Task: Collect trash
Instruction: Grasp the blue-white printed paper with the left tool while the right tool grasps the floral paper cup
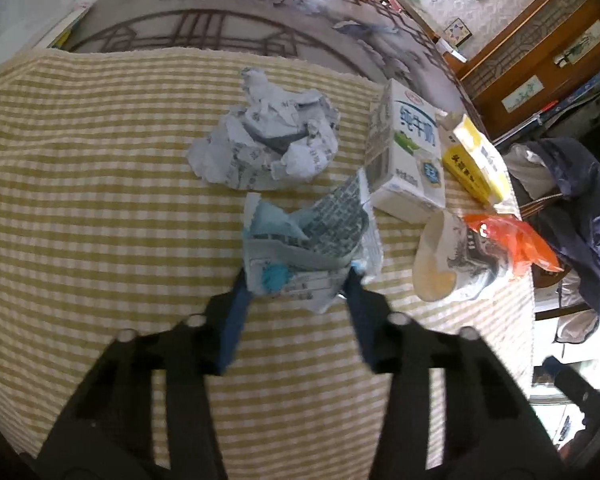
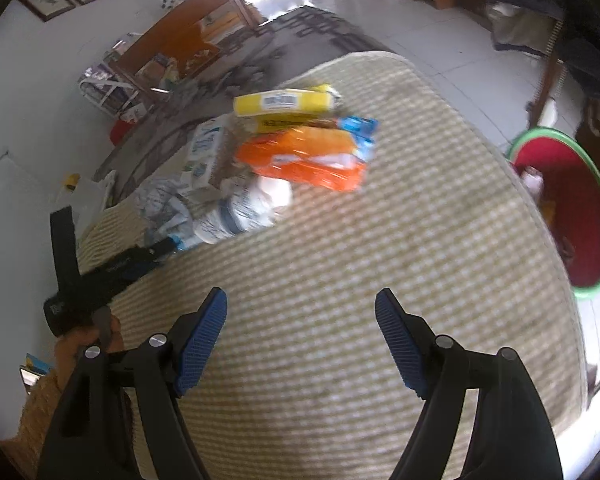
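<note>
The left gripper [image 1: 298, 280] is clamped on a crumpled wrapper [image 1: 308, 246] lying on the checked cloth [image 1: 100, 184]. Beyond the wrapper sits a paper ball [image 1: 266, 144]; to its right a cup [image 1: 446, 258], then a milk carton [image 1: 408, 152]. The right gripper [image 2: 300, 336] hangs over bare cloth, jaws apart and empty.

Crumpled wrapper [image 1: 300, 248]; paper ball [image 1: 268, 144], carton [image 1: 408, 148] beyond

Yellow checked cloth [image 1: 100, 160] covers a patterned table [image 1: 220, 28].
</note>
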Motion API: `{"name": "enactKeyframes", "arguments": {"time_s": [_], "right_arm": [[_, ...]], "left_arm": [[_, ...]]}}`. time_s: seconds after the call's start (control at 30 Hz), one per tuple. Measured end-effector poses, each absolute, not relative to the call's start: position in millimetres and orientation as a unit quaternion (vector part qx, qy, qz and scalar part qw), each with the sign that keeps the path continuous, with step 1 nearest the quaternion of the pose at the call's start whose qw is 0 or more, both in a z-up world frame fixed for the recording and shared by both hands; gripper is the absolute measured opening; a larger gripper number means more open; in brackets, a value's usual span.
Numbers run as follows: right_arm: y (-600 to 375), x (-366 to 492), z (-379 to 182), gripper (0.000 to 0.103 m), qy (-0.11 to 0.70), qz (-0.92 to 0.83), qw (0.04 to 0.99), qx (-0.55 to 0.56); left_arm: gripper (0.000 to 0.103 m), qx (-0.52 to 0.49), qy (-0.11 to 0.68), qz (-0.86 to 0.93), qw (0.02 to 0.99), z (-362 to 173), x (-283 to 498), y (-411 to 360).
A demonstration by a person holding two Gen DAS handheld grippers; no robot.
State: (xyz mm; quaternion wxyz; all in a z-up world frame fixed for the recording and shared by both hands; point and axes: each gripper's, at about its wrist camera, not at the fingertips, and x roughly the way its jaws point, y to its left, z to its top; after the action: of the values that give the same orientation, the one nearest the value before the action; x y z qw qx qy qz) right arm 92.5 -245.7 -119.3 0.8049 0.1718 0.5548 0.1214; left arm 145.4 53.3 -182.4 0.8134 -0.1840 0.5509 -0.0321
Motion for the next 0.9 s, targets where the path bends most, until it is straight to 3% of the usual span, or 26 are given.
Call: {"name": "enactKeyframes", "arguments": {"time_s": [0.17, 0.5, 0.9], "right_arm": [[-217, 125, -133, 0.085, 0.568, 0.13, 0.797, 0.163], [-164, 163, -161, 0.085, 0.576, 0.122, 0.803, 0.09], [-134, 176, -178, 0.091, 0.578, 0.11, 0.808, 0.042]], "left_arm": [[0.03, -0.178, 0.533, -0.039, 0.826, -168, 117, 51], [0.03, -0.171, 0.533, -0.027, 0.829, -158, 40, 53], [0.031, -0.177, 0.537, -0.019, 0.824, -160, 33, 50]]}}
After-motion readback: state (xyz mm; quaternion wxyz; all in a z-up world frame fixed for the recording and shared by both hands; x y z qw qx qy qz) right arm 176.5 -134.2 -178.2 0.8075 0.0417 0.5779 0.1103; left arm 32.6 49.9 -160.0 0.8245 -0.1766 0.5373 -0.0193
